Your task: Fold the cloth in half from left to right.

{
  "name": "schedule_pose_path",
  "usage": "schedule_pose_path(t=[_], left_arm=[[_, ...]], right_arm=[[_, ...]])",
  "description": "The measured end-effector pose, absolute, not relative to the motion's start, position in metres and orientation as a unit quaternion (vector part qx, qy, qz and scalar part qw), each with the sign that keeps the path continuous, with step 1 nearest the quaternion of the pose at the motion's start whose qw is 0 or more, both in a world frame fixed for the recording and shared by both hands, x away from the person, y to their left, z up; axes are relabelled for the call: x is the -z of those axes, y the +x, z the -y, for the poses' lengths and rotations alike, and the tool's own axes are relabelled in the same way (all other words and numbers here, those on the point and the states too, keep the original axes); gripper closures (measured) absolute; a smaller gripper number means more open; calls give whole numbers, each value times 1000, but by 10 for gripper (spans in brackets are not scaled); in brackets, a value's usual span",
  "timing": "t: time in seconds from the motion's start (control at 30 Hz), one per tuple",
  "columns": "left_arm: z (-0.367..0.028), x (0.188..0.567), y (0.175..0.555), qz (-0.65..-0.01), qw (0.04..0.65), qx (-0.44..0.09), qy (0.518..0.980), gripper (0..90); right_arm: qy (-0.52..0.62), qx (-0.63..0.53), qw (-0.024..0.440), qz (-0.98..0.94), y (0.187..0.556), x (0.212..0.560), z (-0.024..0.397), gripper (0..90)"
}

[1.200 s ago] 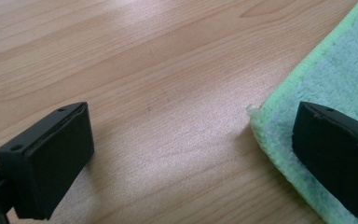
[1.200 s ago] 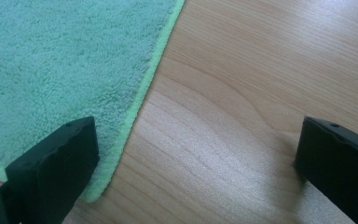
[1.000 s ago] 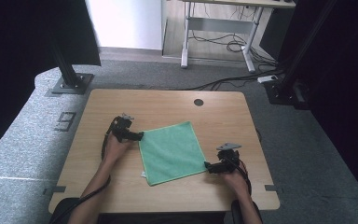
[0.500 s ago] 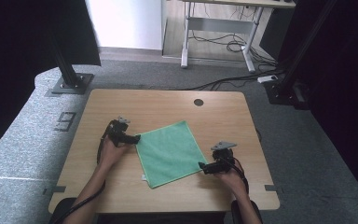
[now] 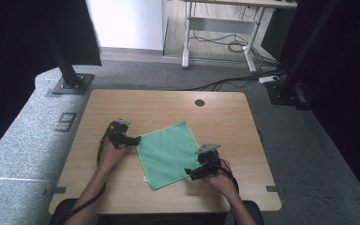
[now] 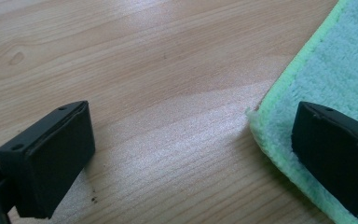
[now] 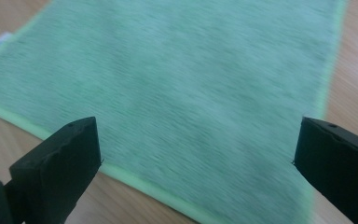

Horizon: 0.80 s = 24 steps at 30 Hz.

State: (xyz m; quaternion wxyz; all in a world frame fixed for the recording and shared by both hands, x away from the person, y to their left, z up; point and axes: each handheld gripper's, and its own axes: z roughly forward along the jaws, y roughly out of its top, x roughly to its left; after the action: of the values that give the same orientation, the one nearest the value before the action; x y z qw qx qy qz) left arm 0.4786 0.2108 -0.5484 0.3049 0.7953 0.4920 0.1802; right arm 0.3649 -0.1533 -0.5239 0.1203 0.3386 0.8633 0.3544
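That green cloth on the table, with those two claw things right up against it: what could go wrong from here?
The green cloth lies flat on the table, so grabbing could miss.

1. The left gripper is open at a corner; one of its fingers sits over the hem and may only push or wrinkle it.

2. The right gripper faces a long edge, open wide. Uneven grips could bunch the cloth or drag it crooked.

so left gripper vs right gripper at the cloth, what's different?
The left gripper straddles a corner of the green cloth, one jaw over bare table; the right gripper faces a straight edge. In the high view, left sits at the cloth's left corner, right at its near right edge. Both are open, holding nothing.
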Motion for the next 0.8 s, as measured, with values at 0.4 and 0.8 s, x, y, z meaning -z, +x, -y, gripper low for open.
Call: schedule_pose_path(t=[0.4,0.8], left_arm=[[-211,548,479,-491,304,-180,796,0],[-211,548,479,-491,305,-179,796,0]], right_arm=[[254,-362,64,-895,346,524,85,0],[192,-362,29,-912,325,523,41,239]])
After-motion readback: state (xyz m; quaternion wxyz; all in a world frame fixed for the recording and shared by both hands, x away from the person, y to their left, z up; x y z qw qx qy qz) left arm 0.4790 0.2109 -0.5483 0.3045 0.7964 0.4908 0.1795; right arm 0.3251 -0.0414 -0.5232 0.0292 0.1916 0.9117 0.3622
